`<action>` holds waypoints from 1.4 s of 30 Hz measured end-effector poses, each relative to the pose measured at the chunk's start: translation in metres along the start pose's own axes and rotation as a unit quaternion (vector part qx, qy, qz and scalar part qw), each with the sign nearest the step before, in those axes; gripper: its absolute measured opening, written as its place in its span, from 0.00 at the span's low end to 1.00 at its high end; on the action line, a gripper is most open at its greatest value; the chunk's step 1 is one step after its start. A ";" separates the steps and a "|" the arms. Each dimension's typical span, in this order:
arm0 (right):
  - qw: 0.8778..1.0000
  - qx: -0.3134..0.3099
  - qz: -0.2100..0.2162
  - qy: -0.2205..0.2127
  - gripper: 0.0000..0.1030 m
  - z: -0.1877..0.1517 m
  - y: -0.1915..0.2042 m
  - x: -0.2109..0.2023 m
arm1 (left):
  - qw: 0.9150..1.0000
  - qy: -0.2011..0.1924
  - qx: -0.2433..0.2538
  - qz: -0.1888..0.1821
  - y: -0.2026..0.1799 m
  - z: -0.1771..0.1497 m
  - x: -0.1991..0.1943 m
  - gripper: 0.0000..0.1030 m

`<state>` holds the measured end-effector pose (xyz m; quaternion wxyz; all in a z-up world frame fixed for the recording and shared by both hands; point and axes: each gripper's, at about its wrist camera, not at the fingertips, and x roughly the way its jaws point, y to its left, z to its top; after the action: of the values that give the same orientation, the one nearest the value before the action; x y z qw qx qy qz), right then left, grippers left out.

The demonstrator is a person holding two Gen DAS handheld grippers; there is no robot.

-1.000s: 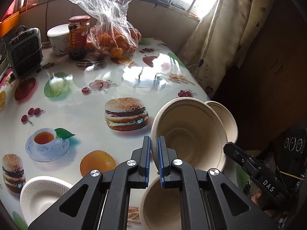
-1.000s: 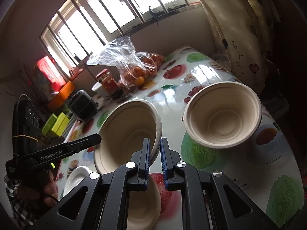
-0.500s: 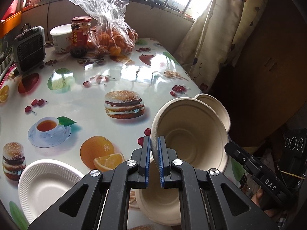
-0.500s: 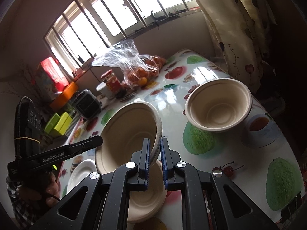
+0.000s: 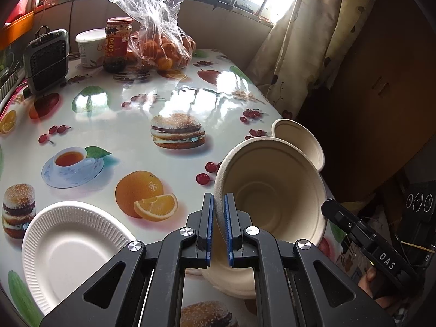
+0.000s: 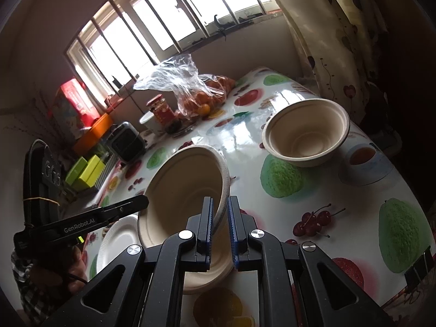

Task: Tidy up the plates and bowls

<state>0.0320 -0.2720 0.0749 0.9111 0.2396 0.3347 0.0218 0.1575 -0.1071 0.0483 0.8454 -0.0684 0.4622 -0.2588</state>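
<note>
The left tool point(image 5: 216, 212) is clamped on the left rim of a beige pulp bowl point(image 5: 269, 190), and the right tool point(image 6: 220, 214) is clamped on the right rim of that same bowl point(image 6: 185, 190), so it hangs tilted between the two, mouth facing both cameras, above the tabletop point(image 5: 114, 125). Directly under it a second pulp bowl point(image 5: 231, 278) sits on the tabletop at the near edge. A third pulp bowl point(image 6: 305, 139) stands upright farther off to the right, well apart from the held one. A white ribbed paper plate point(image 5: 73, 248) lies at the near left. The tabletop carries a glossy cover printed with burgers, oranges, cherries and teacups. At its far end, below the barred window point(image 6: 163, 27), stand a red-lidded jar point(image 5: 117, 45), a white tub point(image 5: 90, 43), a clear plastic bag of oranges point(image 5: 160, 41) and a small dark heater point(image 5: 46, 60). A patterned curtain point(image 5: 313, 41) hangs at the far right
</note>
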 end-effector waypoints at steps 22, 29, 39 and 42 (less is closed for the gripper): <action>1.000 0.009 -0.003 0.024 0.11 -0.027 -0.001 0.005 | 1.000 0.020 -0.012 0.009 0.009 -0.022 0.001 0.08; 0.999 0.011 -0.004 0.030 0.11 -0.031 -0.003 0.007 | 1.000 0.024 -0.013 0.013 0.009 -0.025 0.003 0.08; 0.999 0.013 -0.007 0.036 0.11 -0.035 -0.005 0.013 | 0.999 0.032 -0.015 0.018 0.011 -0.027 0.007 0.08; 0.999 0.013 -0.008 0.038 0.11 -0.036 -0.006 0.015 | 0.999 0.034 -0.016 0.019 0.010 -0.028 0.008 0.08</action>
<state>0.0200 -0.2588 0.0395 0.8948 0.2476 0.3711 0.0189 0.1419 -0.0987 0.0226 0.8330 -0.0643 0.4955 -0.2377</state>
